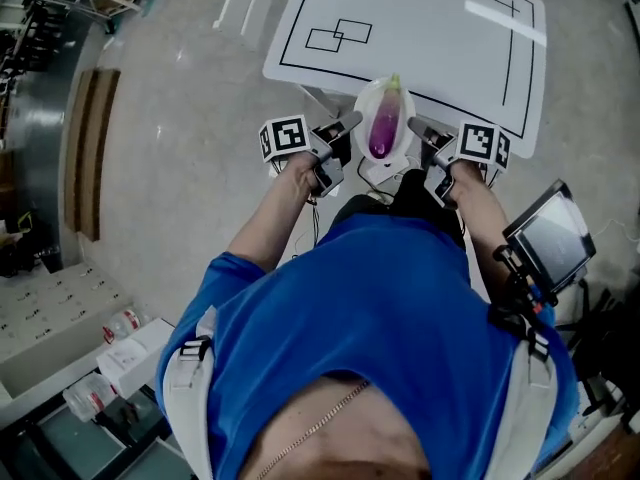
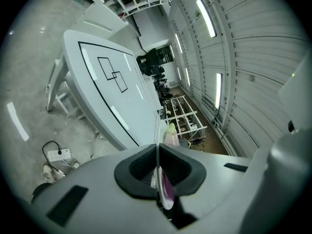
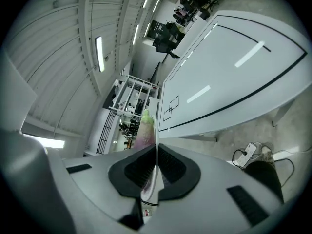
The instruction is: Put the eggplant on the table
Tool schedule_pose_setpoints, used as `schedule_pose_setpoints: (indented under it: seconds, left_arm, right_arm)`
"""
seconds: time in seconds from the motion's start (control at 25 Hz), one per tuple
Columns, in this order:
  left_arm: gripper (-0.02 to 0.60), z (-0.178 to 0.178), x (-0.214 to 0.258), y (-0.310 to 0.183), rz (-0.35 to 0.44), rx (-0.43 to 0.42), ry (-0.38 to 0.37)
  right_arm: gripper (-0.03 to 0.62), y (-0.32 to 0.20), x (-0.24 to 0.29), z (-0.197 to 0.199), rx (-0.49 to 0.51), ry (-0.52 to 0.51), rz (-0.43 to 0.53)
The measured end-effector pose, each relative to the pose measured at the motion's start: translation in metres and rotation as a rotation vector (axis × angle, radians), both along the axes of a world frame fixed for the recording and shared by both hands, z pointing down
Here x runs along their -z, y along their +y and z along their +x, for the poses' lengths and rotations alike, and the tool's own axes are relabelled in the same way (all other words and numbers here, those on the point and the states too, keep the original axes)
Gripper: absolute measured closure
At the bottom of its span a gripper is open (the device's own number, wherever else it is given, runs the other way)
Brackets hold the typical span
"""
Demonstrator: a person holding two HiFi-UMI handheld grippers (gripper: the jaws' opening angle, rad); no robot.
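A purple, green-stemmed eggplant (image 1: pixel 383 133) is carried in a white plate (image 1: pixel 361 118). The plate's opposite rims are clamped by the fingers of the left gripper (image 1: pixel 349 124) and the right gripper (image 1: pixel 416 126), near the white desk (image 1: pixel 430 28).

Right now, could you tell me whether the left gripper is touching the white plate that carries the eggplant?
Touching. The left gripper view shows the left gripper with its jaws shut on the thin rim of the plate, with no gap.

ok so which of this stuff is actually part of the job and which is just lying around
In the job: eggplant, white plate under it, left tongs and right tongs shut on its rim, table.
Lying about: power strip on the floor, screen, bottles.
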State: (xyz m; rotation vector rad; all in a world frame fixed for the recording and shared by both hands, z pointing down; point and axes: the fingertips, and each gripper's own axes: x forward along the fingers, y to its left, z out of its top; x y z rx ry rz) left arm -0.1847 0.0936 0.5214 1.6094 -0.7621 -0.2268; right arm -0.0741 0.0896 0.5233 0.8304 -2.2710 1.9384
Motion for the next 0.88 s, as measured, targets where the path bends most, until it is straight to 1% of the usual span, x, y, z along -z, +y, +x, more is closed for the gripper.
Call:
schedule_pose_setpoints:
  seconds: [0.08, 0.28, 0.32, 0.44, 0.52, 0.8, 0.88]
  left_arm:
    - [0.557, 0.007, 0.0, -0.015, 0.005, -0.027, -0.001]
    - [0.557, 0.014, -0.002, -0.033, 0.007, -0.07, -0.003]
    - [0.557, 0.017, -0.003, -0.043, 0.005, -0.076, -0.007]
    - [0.557, 0.032, -0.009, -0.105, -0.005, -0.089, -0.02]
    - [0.557, 0.04, -0.013, -0.133, -0.006, -0.1, -0.03]
    - [0.557, 0.047, -0.026, -0.141, -0.005, -0.149, -0.071]
    - [0.557, 0.052, -0.033, -0.156, -0.013, -0.153, -0.079]
  right_arm:
    - [0.582, -0.013, 0.0, 0.006, -0.025, 0.004, 0.006]
    - [0.582, -0.027, 0.0, 0.014, -0.06, 0.014, 0.016]
    - [0.582, -0.036, -0.001, 0.016, -0.065, 0.015, 0.014]
    - [0.582, -0.097, -0.008, 0.032, -0.07, 0.015, 0.005]
    - [0.582, -0.124, -0.012, 0.039, -0.073, 0.017, 0.002]
    - [0.582, -0.128, -0.026, 0.045, -0.093, 0.039, -0.01]
    - [0.582, -0.143, -0.032, 0.05, -0.093, 0.052, -0.012]
